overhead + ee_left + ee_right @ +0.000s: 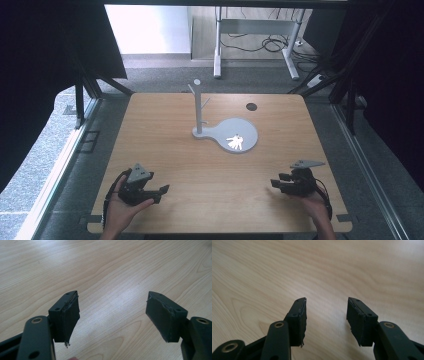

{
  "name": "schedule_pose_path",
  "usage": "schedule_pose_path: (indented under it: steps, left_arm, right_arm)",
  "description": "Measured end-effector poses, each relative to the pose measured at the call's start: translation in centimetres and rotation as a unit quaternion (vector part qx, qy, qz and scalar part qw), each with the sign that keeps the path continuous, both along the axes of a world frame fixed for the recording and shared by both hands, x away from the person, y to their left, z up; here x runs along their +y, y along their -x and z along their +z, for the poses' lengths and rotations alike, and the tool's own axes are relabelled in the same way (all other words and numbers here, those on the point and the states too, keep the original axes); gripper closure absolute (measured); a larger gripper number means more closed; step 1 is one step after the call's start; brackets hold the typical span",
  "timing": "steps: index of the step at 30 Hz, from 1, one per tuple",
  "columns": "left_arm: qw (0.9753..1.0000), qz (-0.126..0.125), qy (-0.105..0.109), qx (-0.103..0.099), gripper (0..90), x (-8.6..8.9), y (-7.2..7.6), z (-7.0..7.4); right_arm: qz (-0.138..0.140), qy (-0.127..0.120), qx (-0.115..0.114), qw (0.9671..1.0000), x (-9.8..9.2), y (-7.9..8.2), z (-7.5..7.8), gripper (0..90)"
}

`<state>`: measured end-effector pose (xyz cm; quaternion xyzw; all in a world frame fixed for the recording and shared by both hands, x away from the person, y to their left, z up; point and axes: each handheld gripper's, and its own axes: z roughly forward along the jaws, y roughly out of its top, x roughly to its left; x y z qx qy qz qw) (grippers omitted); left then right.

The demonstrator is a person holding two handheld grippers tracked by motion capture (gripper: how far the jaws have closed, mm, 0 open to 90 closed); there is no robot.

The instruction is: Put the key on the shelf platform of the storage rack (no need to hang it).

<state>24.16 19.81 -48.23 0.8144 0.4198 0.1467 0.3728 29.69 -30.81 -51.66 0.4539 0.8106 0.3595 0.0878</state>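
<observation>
One small pale bundle [236,141], looking like keys or a little white trinket though too small to tell for sure, is lying on the round grey tray [249,129] near the middle of the tabletop [165,150]. The tray is joining a grey stand [198,107] with short pegs branching off its upright post, so the work is probably about lifting the bundle and hanging it on a peg. Both grippers are waiting well apart from it at the near edge. The left gripper [161,191] is sitting with its fingers [65,317] spread wide over bare wood, gripping nothing. The right gripper [276,182] is holding its fingers [298,320] parted too, somewhat narrower, also empty. To do this well, the nearer right gripper should be coming in low over the tray, straddling the bundle and closing on a single loop rather than the whole spread, while avoiding the post.
</observation>
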Motion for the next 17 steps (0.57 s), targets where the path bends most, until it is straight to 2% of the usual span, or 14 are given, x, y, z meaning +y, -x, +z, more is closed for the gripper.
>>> schedule_pose_path:
  steps: [2,8,11,12,17]
  left_arm:
    - [1.0,0.001,-0.001,0.0,27.2,0.0,0.0,0.0]
    - [1.0,-0.002,-0.002,0.0,27.2,-0.1,0.0,0.0]
    - [1.0,-0.001,0.0,-0.001,27.2,-0.1,0.1,0.0]
    - [1.0,-0.001,0.001,-0.001,27.2,-0.1,0.1,0.0]
    - [1.0,-0.001,0.001,-0.002,27.1,0.0,0.0,0.1]
  right_arm:
    - [-0.005,0.009,-0.001,0.9999,-0.3,0.1,-0.3,50.3]
    - [-0.008,0.006,-0.008,0.9999,-0.3,0.2,-0.3,50.3]
    - [-0.003,0.015,-0.013,0.9998,0.1,0.1,-0.3,49.5]
    - [0.001,0.018,-0.007,0.9998,0.3,0.1,-0.5,48.8]
    - [-0.003,0.033,-0.011,0.9994,0.5,0.0,-0.7,45.9]
